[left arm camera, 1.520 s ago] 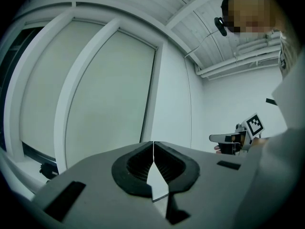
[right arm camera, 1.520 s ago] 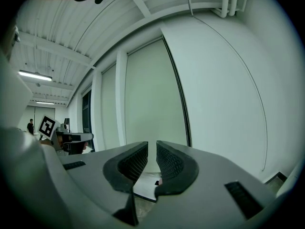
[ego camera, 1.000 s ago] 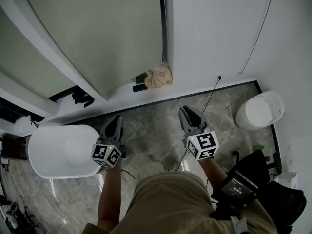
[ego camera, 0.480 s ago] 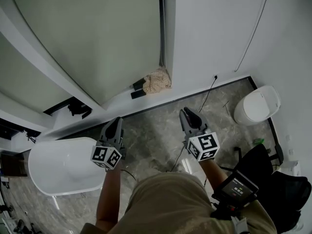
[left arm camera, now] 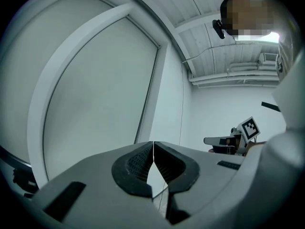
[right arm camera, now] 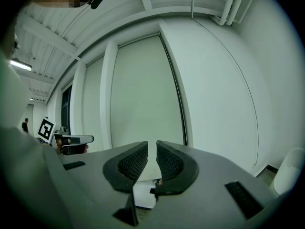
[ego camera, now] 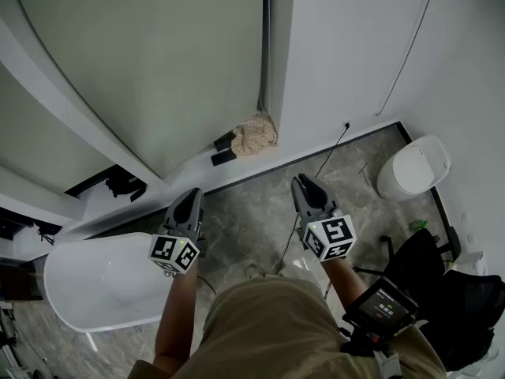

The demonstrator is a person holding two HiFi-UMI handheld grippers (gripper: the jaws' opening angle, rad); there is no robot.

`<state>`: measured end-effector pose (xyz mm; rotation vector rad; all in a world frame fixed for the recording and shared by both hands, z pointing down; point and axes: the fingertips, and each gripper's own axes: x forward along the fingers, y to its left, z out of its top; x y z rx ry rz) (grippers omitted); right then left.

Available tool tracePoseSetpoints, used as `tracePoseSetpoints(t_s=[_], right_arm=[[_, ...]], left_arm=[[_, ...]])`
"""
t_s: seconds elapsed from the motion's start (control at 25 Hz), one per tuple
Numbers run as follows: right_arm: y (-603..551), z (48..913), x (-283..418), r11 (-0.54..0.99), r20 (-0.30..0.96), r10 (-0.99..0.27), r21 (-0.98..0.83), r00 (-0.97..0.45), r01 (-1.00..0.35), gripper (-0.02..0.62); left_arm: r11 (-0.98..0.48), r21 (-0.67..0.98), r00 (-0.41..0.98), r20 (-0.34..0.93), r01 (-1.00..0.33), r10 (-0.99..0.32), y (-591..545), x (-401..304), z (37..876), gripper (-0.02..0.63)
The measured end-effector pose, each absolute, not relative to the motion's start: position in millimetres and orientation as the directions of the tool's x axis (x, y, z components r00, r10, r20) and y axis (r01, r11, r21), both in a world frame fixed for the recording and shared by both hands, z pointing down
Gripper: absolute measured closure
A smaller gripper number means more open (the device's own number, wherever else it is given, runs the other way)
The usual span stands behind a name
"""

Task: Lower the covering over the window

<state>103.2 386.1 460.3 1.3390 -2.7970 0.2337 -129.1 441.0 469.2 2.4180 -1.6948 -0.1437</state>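
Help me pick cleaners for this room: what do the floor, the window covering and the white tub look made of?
The floor: polished stone or marble-look tile, grey with pale veins and a faint sheen. The window covering: probably matte roller-blind fabric, flat and evenly pale green-grey, no glare. The tub: smooth white, acrylic or enamel; the look leaves that open.

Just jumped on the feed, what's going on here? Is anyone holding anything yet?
A person stands facing the window, a gripper in each hand, both pointing level at it. Neither holds anything: the left gripper is shut on nothing, and the right gripper has its jaws slightly apart and empty. The pale shade hangs over the panes in view, down to the sill.
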Motion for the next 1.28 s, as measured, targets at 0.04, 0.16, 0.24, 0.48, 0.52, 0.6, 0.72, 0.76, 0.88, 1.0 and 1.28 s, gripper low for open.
tracePoseSetpoints(t_s=[0.04,0.16,0.24,0.48,0.52,0.6,0.72,0.76,0.88,1.0,1.28], right_arm=[[384.9,460.3,102.5,0.615,0.093,-0.774,-0.123,-0.626,-0.779,0.552],[384.0,458.5,103.5,0.605,0.081,-0.782,-0.137,-0.618,-0.784,0.554],[381.4,458.5,103.8,0.601,0.076,-0.785,-0.144,-0.614,-0.786,0.553],[350.7,455.7,116.9,0.630,0.082,-0.762,-0.138,-0.642,-0.765,0.553],[342.5,455.2,123.0,0.634,0.082,-0.758,-0.137,-0.647,-0.761,0.552],[326.7,454.6,136.2,0.643,0.087,-0.750,-0.140,-0.656,-0.753,0.553],[305.6,451.2,155.7,0.663,0.090,-0.731,-0.139,-0.676,-0.736,0.553],[298.8,449.4,162.3,0.670,0.088,-0.725,-0.138,-0.683,-0.730,0.552],[279.9,446.7,179.8,0.688,0.081,-0.709,-0.139,-0.701,-0.712,0.553],[268.4,445.3,194.2,0.708,0.076,-0.689,-0.139,-0.721,-0.692,0.552],[247.9,447.0,217.7,0.746,0.069,-0.650,-0.136,-0.757,-0.652,0.552]], left_arm=[[-0.332,0.210,0.345,0.025,-0.920,-0.938,438.8,-130.2,469.3,0.584],[-0.341,0.205,0.352,0.020,-0.917,-0.936,438.7,-131.0,468.7,0.584],[-0.338,0.205,0.350,0.020,-0.918,-0.937,436.9,-132.6,469.5,0.584],[-0.295,0.213,0.308,0.034,-0.932,-0.951,412.9,-122.6,470.8,0.584],[-0.285,0.212,0.299,0.036,-0.935,-0.954,406.2,-117.6,470.3,0.584],[-0.265,0.214,0.279,0.040,-0.940,-0.959,393.9,-106.0,468.0,0.584],[-0.239,0.209,0.253,0.043,-0.948,-0.966,379.3,-86.4,462.8,0.584],[-0.232,0.207,0.245,0.043,-0.951,-0.969,374.8,-79.3,460.8,0.584],[-0.211,0.200,0.224,0.043,-0.957,-0.974,363.2,-58.8,455.7,0.584],[-0.186,0.197,0.198,0.042,-0.963,-0.979,358.9,-41.2,454.6,0.584],[-0.132,0.195,0.143,0.040,-0.972,-0.989,348.9,-14.2,458.5,0.584]])
